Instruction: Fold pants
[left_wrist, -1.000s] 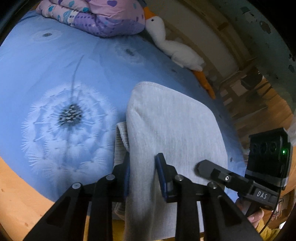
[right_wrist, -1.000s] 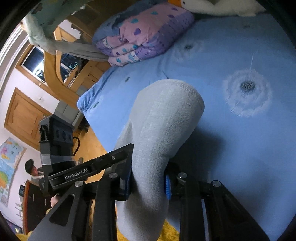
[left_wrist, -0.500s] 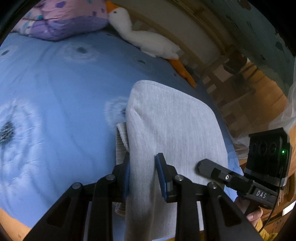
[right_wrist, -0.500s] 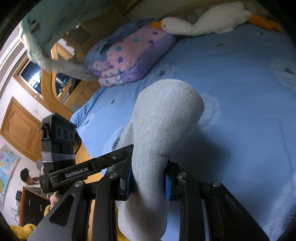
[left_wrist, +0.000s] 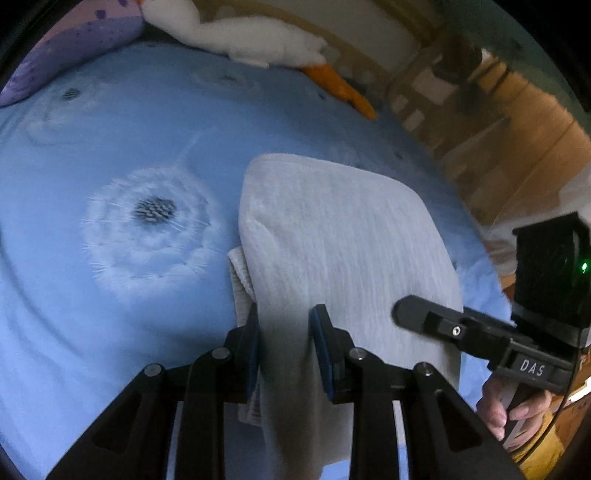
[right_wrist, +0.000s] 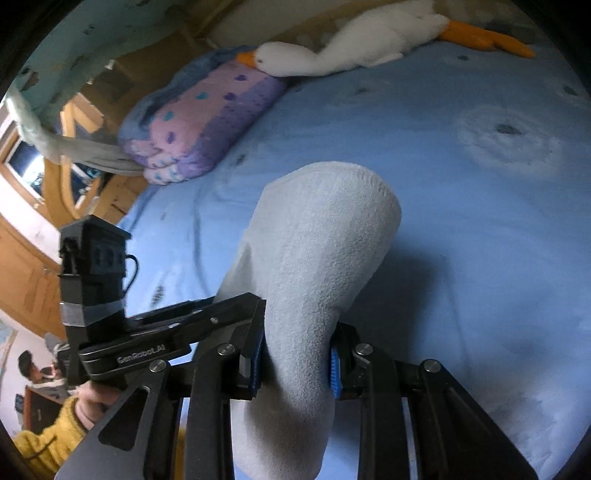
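Observation:
The light grey pants (left_wrist: 343, 251) hang folded over in the air above a blue bed. My left gripper (left_wrist: 284, 347) is shut on one bunched edge of the cloth, its blue pads pressed to both sides. In the right wrist view the same grey pants (right_wrist: 317, 258) bulge forward from my right gripper (right_wrist: 297, 363), which is shut on the other edge. Each gripper shows in the other's view: the right gripper (left_wrist: 480, 336) at the cloth's right, the left gripper (right_wrist: 166, 332) at its left, each in a hand with a yellow sleeve.
The blue sheet (left_wrist: 110, 314) with white dandelion prints covers the bed below. A white plush goose (right_wrist: 354, 48) and a folded pink and purple quilt (right_wrist: 199, 125) lie at the far end. Wooden furniture (left_wrist: 498, 122) stands beyond the bed's right edge. A person (right_wrist: 29, 369) sits far left.
Both grippers have carried the pants sideways across the bed. The goose and the bed's far end have come into view, and the large dandelion print has slid away.

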